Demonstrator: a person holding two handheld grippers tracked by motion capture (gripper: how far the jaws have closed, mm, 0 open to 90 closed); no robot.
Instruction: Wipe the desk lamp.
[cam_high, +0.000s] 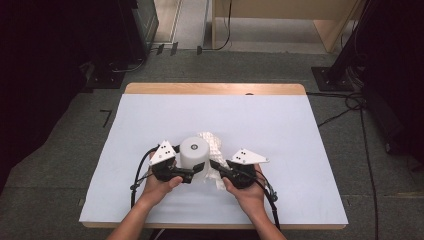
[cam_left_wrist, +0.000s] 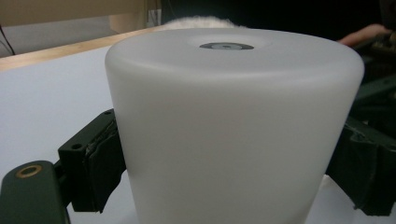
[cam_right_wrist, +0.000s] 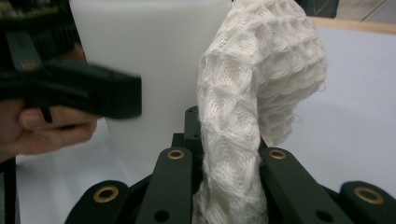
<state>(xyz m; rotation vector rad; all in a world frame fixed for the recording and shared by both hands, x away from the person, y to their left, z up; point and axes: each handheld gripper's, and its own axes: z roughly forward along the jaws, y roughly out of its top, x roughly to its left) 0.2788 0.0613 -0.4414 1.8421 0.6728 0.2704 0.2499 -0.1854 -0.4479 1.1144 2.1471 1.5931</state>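
A white, frosted cylinder (cam_high: 194, 152) with a small dark disc on its top stands on the table near the front edge. My left gripper (cam_high: 195, 164) is shut on it, the pads (cam_left_wrist: 105, 163) pressing its sides low down, and the cylinder (cam_left_wrist: 233, 130) looms close in the left gripper view. A white waffle-weave cloth (cam_high: 213, 144) lies against the cylinder's right side. My right gripper (cam_high: 216, 167) is shut on the cloth (cam_right_wrist: 252, 93), which rises out of its jaws and folds over beside the cylinder (cam_right_wrist: 154, 56). The left gripper's jaw (cam_right_wrist: 93, 93) crosses the right gripper view.
A pale sheet covers the wooden table (cam_high: 250, 120); its far edge shows bare wood. Beyond lie grey carpet, cables (cam_high: 350, 107), a dark stand base (cam_high: 332, 77) at the right and light wooden furniture legs at the back.
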